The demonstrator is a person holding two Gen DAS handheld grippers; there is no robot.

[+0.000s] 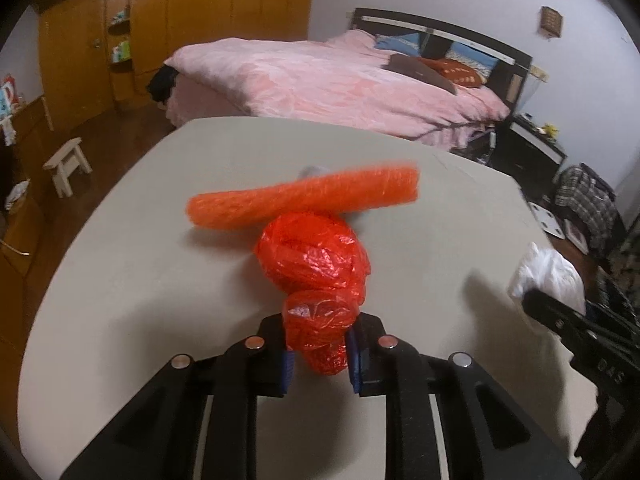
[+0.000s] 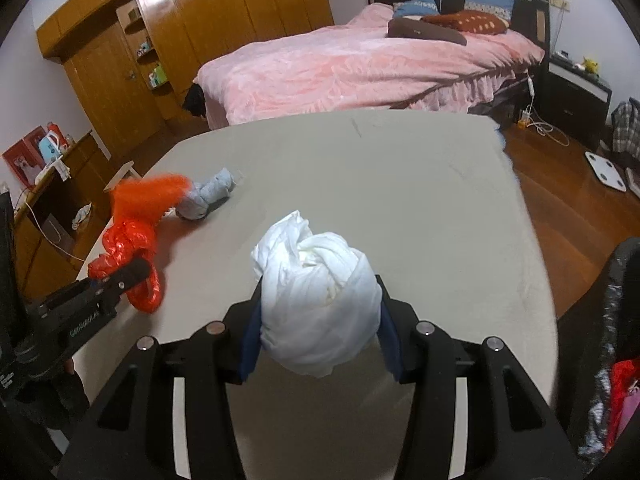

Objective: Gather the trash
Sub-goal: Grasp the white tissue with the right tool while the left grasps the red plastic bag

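My left gripper (image 1: pixel 320 354) is shut on a knotted red plastic bag (image 1: pixel 316 264), held above the grey table (image 1: pixel 140 240); it also shows in the right wrist view (image 2: pixel 128 248). An orange foam-net tube (image 1: pixel 304 198) lies across the bag's far end, blurred. My right gripper (image 2: pixel 320 340) is shut on a knotted white plastic bag (image 2: pixel 316 292), which shows at the right edge of the left wrist view (image 1: pixel 548 276). A knotted pale blue bag (image 2: pixel 208 196) lies on the table at the left, behind the orange tube (image 2: pixel 152 194).
A dark bin-bag rim (image 2: pixel 616 320) with red trash inside stands at the table's right. A pink bed (image 2: pixel 360 64) lies beyond the table. A wooden wardrobe (image 2: pixel 200 24) and a small stool (image 1: pixel 66 166) stand at the left. A white scale (image 2: pixel 606 170) lies on the floor.
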